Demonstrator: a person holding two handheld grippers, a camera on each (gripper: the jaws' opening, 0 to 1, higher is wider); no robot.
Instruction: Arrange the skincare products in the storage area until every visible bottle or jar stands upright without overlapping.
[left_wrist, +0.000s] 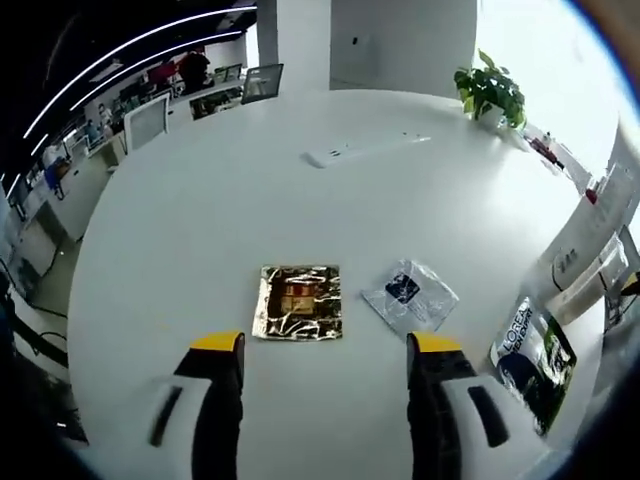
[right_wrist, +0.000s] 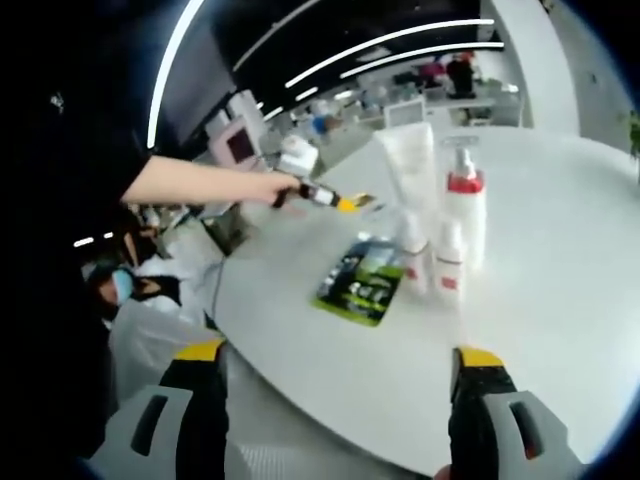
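**Both grippers open above the white table; products grouped at the right**

Left gripper view: The left gripper (left_wrist: 326, 350) hangs over the table (left_wrist: 300, 200) with its jaws spread wide and nothing between them. Just ahead of the jaws lies a gold packet (left_wrist: 298, 302), flat on the surface. To its right, close but apart, lies a clear sachet (left_wrist: 410, 294), also flat. Further right, near the table edge, lies a green pouch (left_wrist: 533, 360). A white strip (left_wrist: 365, 149) rests well beyond these items. A plant (left_wrist: 490, 92) stands at the far right edge.

Right gripper view: A hand (right_wrist: 262, 186) at the left holds the left gripper out over the table edge. The right gripper (right_wrist: 340, 375) is fully open and holds nothing. Ahead of it the green pouch (right_wrist: 363, 280) lies flat. Just right of the pouch, a tall tube (right_wrist: 413, 165), a pump bottle (right_wrist: 465, 215) and two small bottles (right_wrist: 432, 262) stand upright in a tight cluster; whether they touch cannot be determined.
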